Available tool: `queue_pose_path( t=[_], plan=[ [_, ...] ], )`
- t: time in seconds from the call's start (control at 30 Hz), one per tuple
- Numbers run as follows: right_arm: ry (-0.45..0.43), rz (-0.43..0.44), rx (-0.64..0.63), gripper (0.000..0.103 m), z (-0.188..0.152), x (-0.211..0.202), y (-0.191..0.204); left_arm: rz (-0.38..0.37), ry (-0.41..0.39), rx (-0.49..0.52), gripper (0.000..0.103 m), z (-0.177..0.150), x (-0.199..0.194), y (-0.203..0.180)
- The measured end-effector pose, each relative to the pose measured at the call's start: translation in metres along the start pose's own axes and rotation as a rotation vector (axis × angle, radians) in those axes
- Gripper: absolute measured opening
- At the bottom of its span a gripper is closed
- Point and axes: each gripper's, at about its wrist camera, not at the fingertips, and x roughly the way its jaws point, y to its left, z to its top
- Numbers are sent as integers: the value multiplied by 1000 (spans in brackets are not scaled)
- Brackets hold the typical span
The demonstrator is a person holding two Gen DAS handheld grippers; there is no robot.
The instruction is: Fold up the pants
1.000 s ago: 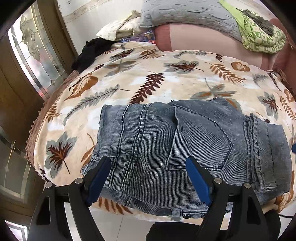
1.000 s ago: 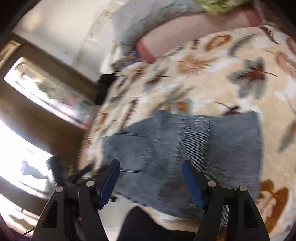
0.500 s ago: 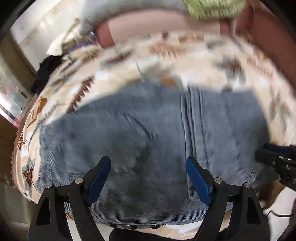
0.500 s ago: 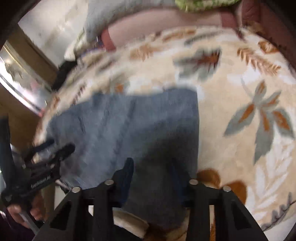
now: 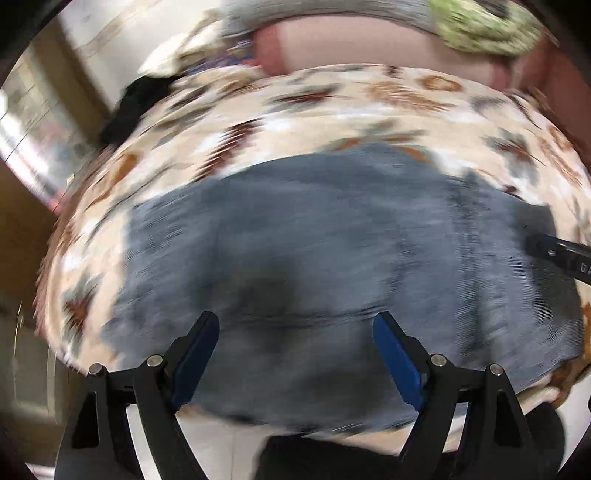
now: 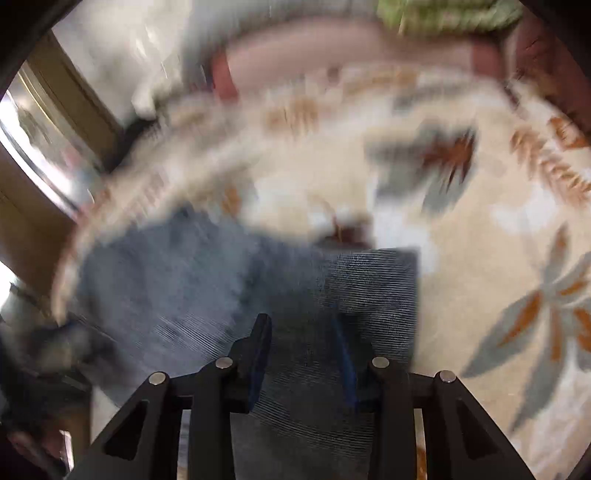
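Note:
Folded blue-grey denim pants lie on a leaf-patterned blanket near the bed's front edge. Both views are motion-blurred. My left gripper is open, its blue pads wide apart over the near edge of the pants, holding nothing. My right gripper has its jaws drawn close together around the right end of the pants, with denim between the pads. The right gripper also shows at the right edge of the left wrist view.
A pink headboard cushion, a grey pillow and a green cloth sit at the back. A dark garment lies at the bed's left. A wooden glass-paned door stands left. Pale floor shows below the bed edge.
The right gripper moved to the pants' right end and its jaws narrowed from wide open onto the denim. The left gripper shifted over the pants, staying open. Both views turned blurry.

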Motion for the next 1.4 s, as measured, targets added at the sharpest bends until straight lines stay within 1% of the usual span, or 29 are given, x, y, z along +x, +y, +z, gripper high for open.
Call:
queue_pose_path(
  t=[0.03, 0.07, 0.17, 0.23, 0.3, 0.33, 0.37, 0.43, 0.5, 0.57, 0.63, 0.67, 0.73, 0.8, 0.9, 1.0, 1.13, 1.23, 1.4],
  plan=[
    [-31, -10, -9, 38, -2, -4, 3, 31, -6, -41, 86, -5, -3, 26],
    [-43, -16, -9, 38, -3, -11, 7, 52, -13, -68, 86, -8, -4, 42],
    [-84, 75, 38, 38, -12, -37, 16, 123, -26, -175, 86, -19, -3, 106],
    [-119, 132, 50, 38, -22, -54, 26, 155, -8, -242, 86, -26, 2, 139],
    [-150, 203, 50, 38, -31, -68, 45, 152, 10, -308, 86, -33, 8, 166],
    [-165, 226, 45, 42, -35, -72, 54, 157, 23, -339, 86, -37, 10, 178],
    [-186, 261, 41, 49, -40, -78, 63, 150, 33, -375, 86, -40, 13, 189],
    [-214, 335, 50, 56, -52, -86, 79, 105, 32, -422, 86, -43, 14, 204],
    [-214, 370, 28, 56, -60, -87, 98, 72, 44, -447, 86, -44, 15, 213],
    [-211, 368, -7, 56, -68, -85, 112, 7, 60, -466, 86, -46, 19, 217],
    [-199, 373, -25, 56, -74, -81, 121, -60, 108, -487, 86, -52, 27, 219],
    [-204, 363, -32, 56, -77, -80, 123, -81, 117, -504, 86, -54, 29, 220],
    [-214, 361, -46, 56, -83, -76, 127, -111, 127, -543, 86, -55, 33, 224],
    [-220, 344, -75, 56, -88, -73, 132, -119, 125, -566, 86, -52, 35, 225],
    [-224, 317, -130, 56, -94, -66, 139, -176, 144, -594, 86, -46, 39, 223],
    [-225, 323, -159, 56, -95, -64, 140, -234, 164, -621, 86, -39, 43, 221],
    [-205, 354, -111, 56, -93, -58, 131, -295, 171, -696, 86, -40, 40, 223],
    [-211, 373, -97, 56, -93, -59, 127, -317, 149, -713, 86, -42, 31, 222],
    [-210, 380, -105, 56, -94, -60, 127, -354, 114, -740, 86, -38, 20, 222]
  ],
)
